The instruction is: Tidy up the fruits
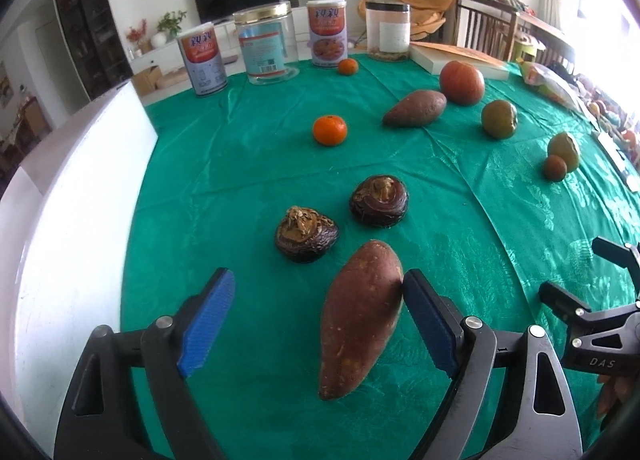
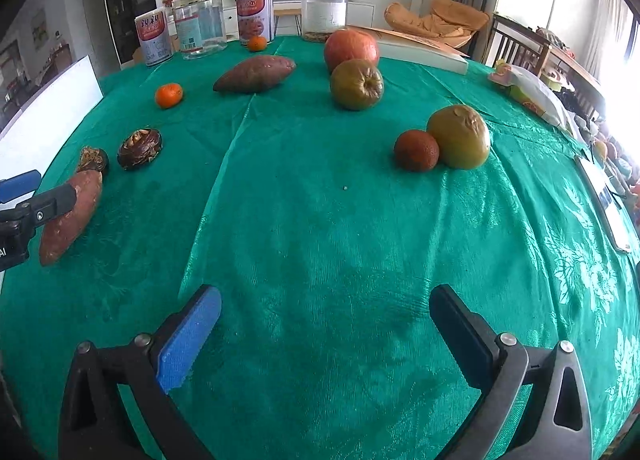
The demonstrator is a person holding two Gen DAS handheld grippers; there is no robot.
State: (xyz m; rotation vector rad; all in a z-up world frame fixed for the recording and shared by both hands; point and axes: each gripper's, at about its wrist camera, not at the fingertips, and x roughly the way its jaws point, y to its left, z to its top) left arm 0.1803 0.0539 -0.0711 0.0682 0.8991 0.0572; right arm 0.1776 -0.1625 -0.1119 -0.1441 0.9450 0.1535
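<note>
We had the left gripper (image 1: pixel 316 324) spread wide over the near left part of the green tablecloth (image 1: pixel 248 180), with the near sweet potato (image 1: pixel 360 320) lying on the cloth between its blue pads. The right-hand pad sat right against the potato's side, while the left-hand pad stood clear of it, so nothing was being squeezed. Just beyond the potato lay two dark water chestnuts (image 1: pixel 306 234), close to each other but apart. Farther off we saw a tangerine (image 1: pixel 329 129), then a second sweet potato (image 1: pixel 415 108) beside a large red apple (image 1: pixel 462 82), and a smaller tangerine (image 1: pixel 347 66) at the foot of the far tins (image 1: pixel 202 58) and clear jars (image 1: pixel 266 42).

The right gripper (image 2: pixel 324 336) was also spread open, its pads hanging over bare cloth near the middle of the table with nothing between them. To its far right a brownish-green pear (image 2: pixel 460 136) touched a small dark red fruit (image 2: pixel 416 150), and farther back another greenish fruit (image 2: pixel 356 84) sat in front of the red apple. A white book (image 2: pixel 424 48) lay at the far right edge, and a white board (image 1: pixel 72 200) stood along the left side.
</note>
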